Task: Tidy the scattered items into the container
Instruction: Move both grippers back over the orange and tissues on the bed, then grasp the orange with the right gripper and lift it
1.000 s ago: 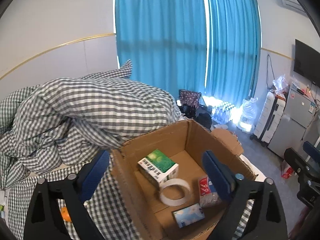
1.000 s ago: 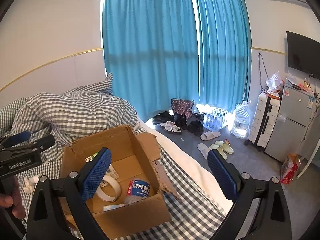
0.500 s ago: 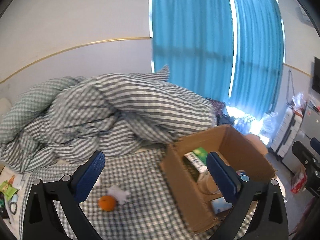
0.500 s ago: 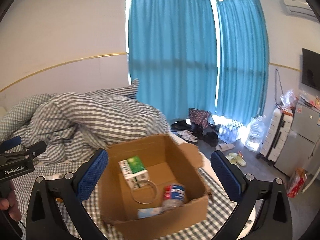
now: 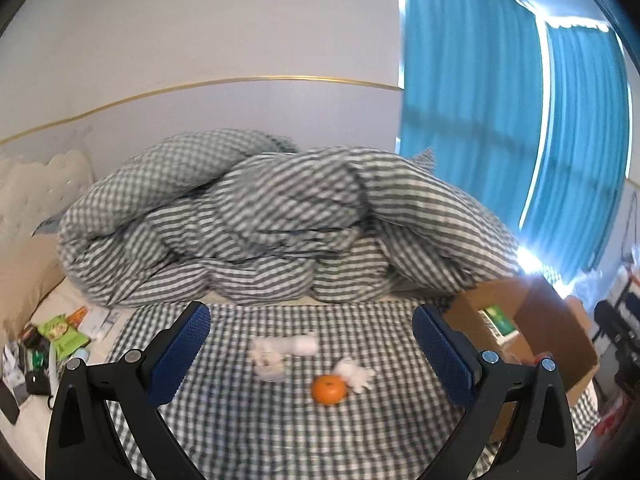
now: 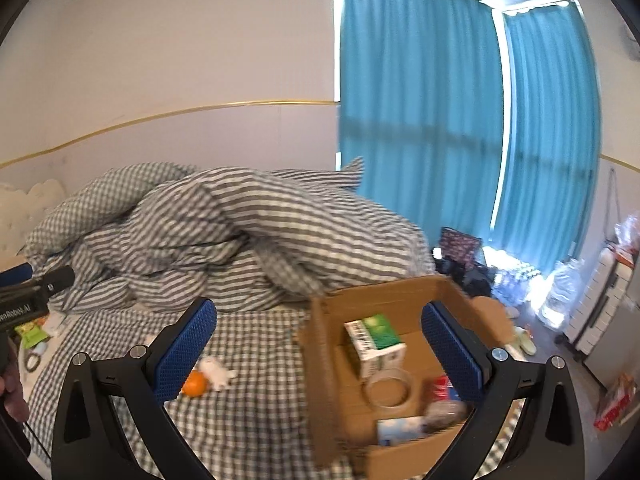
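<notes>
Left gripper [image 5: 311, 336]: fingers wide apart, nothing between them, raised above the checked bed sheet [image 5: 248, 416]. Right gripper [image 6: 318, 336]: fingers also spread wide and empty, raised over the near edge of the cardboard box [image 6: 320, 364].

On the sheet, between the left gripper's blue pads: an orange [image 5: 328, 389], touching a small crumpled white tissue [image 5: 355, 374] on its right side. A little farther back, another crumpled white wad [image 5: 269, 360] with a small white roll-shaped thing [image 5: 305, 345] just beside it; too blurred to name better.

Box open on top, standing on the bed to the right of these items. Inside: a green and white carton [image 6: 374, 340] leaning at the back, a clear tape ring [image 6: 388, 390] in front of it, a bottle [image 6: 444, 400] with red and blue label lying down, and a pale blue packet [image 6: 400, 428] near the front wall.

Behind everything, a bunched checked duvet [image 5: 272, 220]. At far left, by the pillow, some snack packets [image 5: 60, 334] and small clutter.
</notes>
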Demonstrator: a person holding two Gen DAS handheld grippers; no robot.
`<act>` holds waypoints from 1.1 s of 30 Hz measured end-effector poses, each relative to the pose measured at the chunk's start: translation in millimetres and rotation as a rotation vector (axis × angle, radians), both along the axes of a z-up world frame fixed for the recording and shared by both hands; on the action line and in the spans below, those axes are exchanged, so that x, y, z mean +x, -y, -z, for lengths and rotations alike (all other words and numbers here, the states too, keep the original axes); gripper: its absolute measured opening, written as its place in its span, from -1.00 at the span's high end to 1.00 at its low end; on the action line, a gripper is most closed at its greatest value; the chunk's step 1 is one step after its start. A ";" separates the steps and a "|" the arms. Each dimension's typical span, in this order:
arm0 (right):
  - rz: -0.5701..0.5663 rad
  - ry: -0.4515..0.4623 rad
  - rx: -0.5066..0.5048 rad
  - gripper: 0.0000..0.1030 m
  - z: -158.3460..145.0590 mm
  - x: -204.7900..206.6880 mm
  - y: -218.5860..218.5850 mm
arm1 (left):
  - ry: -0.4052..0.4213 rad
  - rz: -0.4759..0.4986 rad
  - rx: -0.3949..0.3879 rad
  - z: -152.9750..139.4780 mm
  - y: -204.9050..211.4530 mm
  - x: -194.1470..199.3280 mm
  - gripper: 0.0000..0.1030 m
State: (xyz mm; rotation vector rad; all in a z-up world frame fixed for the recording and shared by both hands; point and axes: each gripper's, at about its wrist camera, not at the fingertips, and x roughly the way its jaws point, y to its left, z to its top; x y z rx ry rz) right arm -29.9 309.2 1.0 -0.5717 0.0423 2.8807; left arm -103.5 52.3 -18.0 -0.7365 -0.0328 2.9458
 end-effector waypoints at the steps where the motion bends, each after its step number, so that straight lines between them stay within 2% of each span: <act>1: -0.018 0.004 -0.004 -1.00 1.8 -4.1 7.7 | -0.001 -0.021 -0.002 0.9 10.7 -0.4 -1.00; 8: -0.129 0.045 0.005 -1.00 17.3 -27.6 58.9 | 0.025 -0.092 0.025 14.4 66.4 -8.6 -1.00; 15: -0.230 0.100 0.012 -1.00 48.4 -60.5 99.6 | 0.059 -0.118 0.004 35.8 88.2 -27.7 -1.00; 24: -0.322 0.242 0.016 -0.99 132.7 -112.7 140.2 | 0.127 -0.127 -0.006 76.8 103.5 -58.3 -1.00; 29: -0.339 0.345 -0.010 -0.98 175.2 -139.1 146.6 | 0.170 -0.142 -0.010 106.8 106.9 -79.9 -1.00; 30: -0.341 0.359 -0.011 -0.95 180.7 -143.9 147.6 | 0.171 -0.155 -0.013 110.6 107.4 -82.0 -1.00; 32: -0.354 0.419 -0.020 -0.72 198.7 -157.9 149.9 | 0.181 -0.162 0.002 120.0 110.1 -87.6 -1.00; 33: -0.355 0.447 -0.022 -0.47 206.1 -164.4 149.9 | 0.189 -0.160 0.012 123.6 111.5 -90.1 -1.00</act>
